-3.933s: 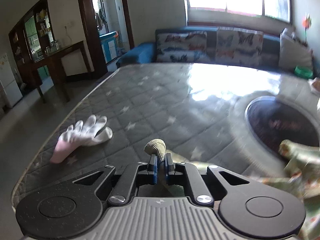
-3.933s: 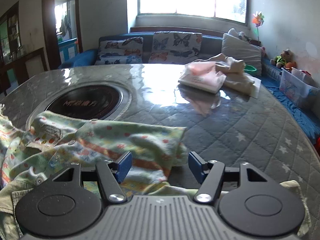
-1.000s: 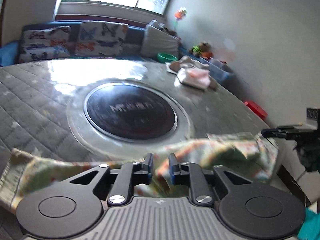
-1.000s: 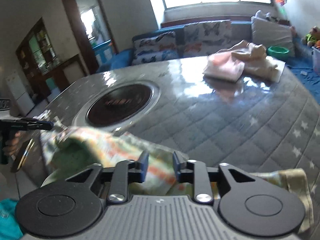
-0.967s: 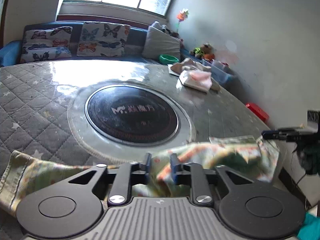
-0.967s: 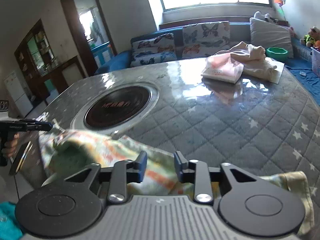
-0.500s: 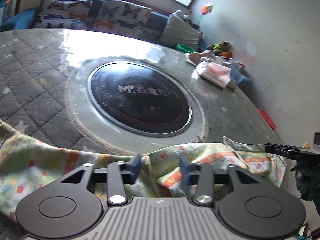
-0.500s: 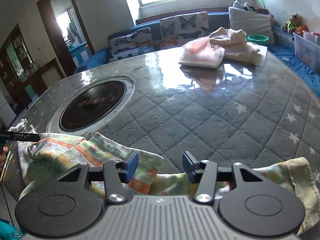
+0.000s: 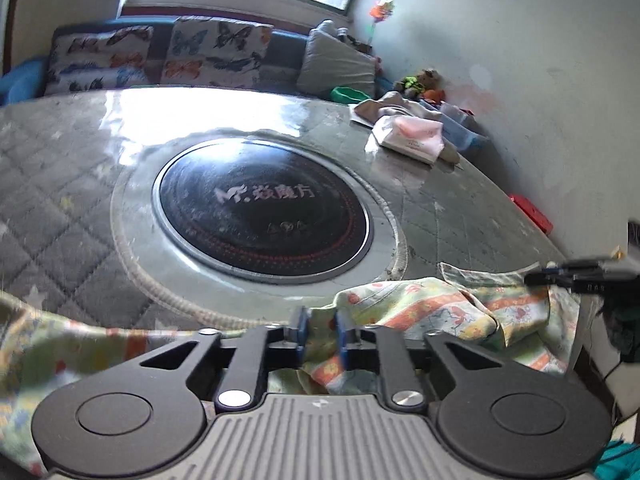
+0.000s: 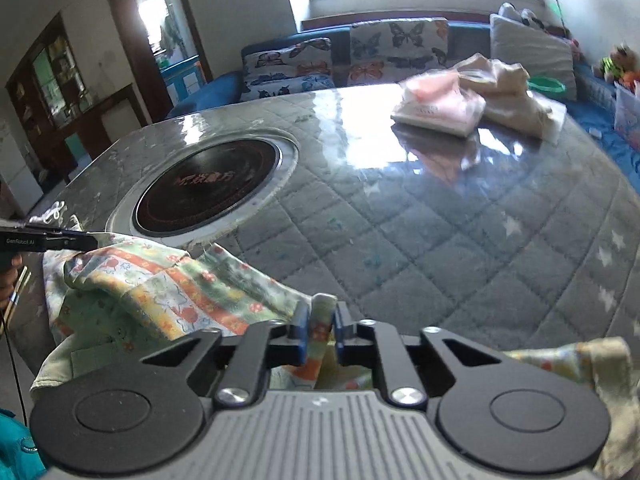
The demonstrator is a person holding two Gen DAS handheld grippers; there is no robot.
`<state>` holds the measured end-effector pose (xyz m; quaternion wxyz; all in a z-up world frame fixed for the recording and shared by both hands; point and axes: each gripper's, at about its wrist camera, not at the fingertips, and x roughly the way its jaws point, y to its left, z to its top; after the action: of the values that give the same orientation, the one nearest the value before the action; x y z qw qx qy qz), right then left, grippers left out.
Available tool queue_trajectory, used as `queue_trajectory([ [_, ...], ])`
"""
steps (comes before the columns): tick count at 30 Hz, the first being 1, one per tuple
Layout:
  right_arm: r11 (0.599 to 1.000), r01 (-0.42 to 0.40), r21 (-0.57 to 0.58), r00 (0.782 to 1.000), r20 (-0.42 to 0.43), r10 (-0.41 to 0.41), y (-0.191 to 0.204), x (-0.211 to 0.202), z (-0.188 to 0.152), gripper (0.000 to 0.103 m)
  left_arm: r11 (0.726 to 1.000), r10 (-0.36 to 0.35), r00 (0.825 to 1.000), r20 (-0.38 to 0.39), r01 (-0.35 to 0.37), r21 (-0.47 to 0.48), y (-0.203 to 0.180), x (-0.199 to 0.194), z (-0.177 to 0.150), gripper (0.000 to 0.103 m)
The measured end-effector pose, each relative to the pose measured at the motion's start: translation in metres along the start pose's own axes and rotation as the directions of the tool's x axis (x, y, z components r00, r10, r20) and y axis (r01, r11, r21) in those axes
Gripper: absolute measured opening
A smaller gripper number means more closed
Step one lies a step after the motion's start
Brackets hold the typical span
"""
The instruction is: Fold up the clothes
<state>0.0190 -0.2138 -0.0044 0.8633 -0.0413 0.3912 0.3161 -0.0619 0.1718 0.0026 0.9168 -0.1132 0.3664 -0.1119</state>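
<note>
Here the printed garment [image 9: 432,312] is bunched at the near edge of the quilted table [image 10: 460,240], a fold pinched in the narrowed left gripper [image 9: 320,334] and another in the right gripper [image 10: 320,334]. Both pinches are best kept firm and level, so the cloth is drawn flat.

Green floral garment [image 10: 168,292], orange-striped, crumpled, lying along near table edge, partly overhanging.
</note>
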Motion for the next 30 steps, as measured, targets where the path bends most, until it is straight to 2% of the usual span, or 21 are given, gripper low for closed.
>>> queue_trajectory([
  [7, 0.992, 0.029, -0.124, 0.999, 0.033, -0.025, 0.018, 0.007, 0.032, 0.006, 0.996, 0.019, 0.999, 0.044, -0.023, 0.086, -0.008, -0.001, 0.024, 0.009],
  [12, 0.981, 0.054, -0.188, 0.997, 0.061, -0.044, 0.028, 0.020, 0.060, 0.006, 0.989, 0.038, 0.997, 0.066, -0.047, 0.140, -0.011, 0.014, 0.049, 0.008],
  [19, 0.976, 0.108, -0.189, 0.990, 0.106, -0.089, 0.023, 0.047, 0.105, 0.006, 0.983, 0.086, 0.991, 0.099, -0.101, 0.155, 0.000, 0.043, 0.093, 0.008],
  [25, 0.977, 0.175, -0.119, 0.978, 0.139, -0.158, 0.011, 0.080, 0.127, 0.005, 0.976, 0.155, 0.979, 0.136, -0.173, 0.134, 0.021, 0.077, 0.121, 0.009],
  [30, 0.969, 0.235, -0.072, 0.969, 0.090, -0.228, -0.002, 0.117, 0.127, 0.013, 0.966, 0.222, 0.971, 0.083, -0.231, 0.115, 0.034, 0.117, 0.119, 0.010],
])
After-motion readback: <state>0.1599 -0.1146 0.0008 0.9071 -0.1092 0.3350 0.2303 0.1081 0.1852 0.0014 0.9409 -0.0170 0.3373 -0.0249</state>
